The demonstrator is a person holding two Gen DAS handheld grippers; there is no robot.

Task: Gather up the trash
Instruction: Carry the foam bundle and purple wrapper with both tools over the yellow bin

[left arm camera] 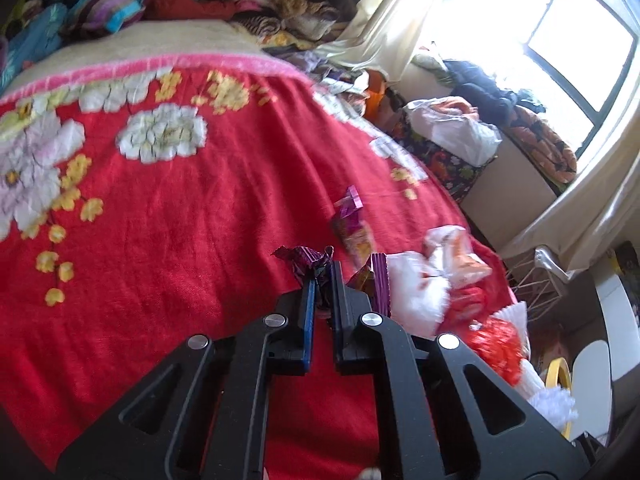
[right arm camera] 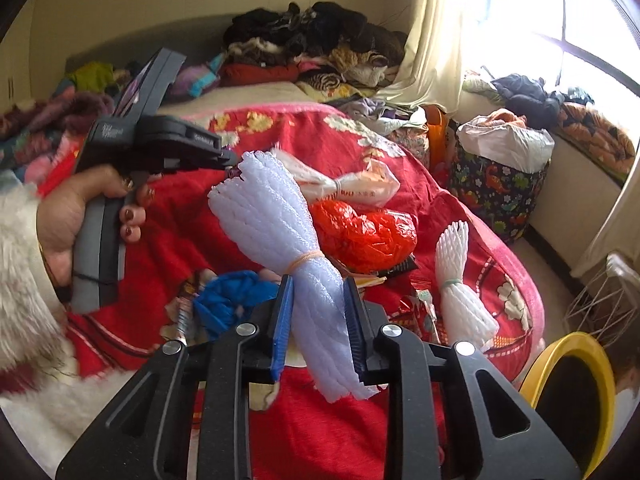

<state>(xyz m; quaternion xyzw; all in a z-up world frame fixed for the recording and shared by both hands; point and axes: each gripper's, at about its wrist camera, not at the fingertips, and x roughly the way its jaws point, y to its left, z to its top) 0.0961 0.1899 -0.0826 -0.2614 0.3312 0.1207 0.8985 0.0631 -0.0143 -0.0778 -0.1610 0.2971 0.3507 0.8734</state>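
Both tools had something pinched at that point. The left tool (left arm camera: 322, 276) was pressed almost together on a crumpled purple wrapper (left arm camera: 304, 260), right at its tips, just above the red blanket (left arm camera: 180, 208) on the bed. The right tool (right arm camera: 318, 312) was clamped around a white foam net bundle (right arm camera: 280, 232), gripping it just below the rubber band, so the fat end stuck up and away from the tool and the tail hung back toward it.

If you ask me, doing this step well meant keeping both squeezes steady while lifting straight up, since foil like that slips easily and the foam is squishy. The yellow-rimmed bin (right arm camera: 568, 400) sat low and to the right of the right tool, so that looked like the drop spot, but that's my guess.

The left view showed another pink snack wrapper (left arm camera: 350, 220) a bit ahead of that tool, plus a white plastic bag (left arm camera: 416, 288) just to its right. Only the right view showed the orange plastic bag (right arm camera: 364, 236) and a second foam net (right arm camera: 460, 292) beyond and right of that tool, a blue scrap (right arm camera: 232, 300) to its left, and the person's hand (right arm camera: 80, 208) holding the other tool.
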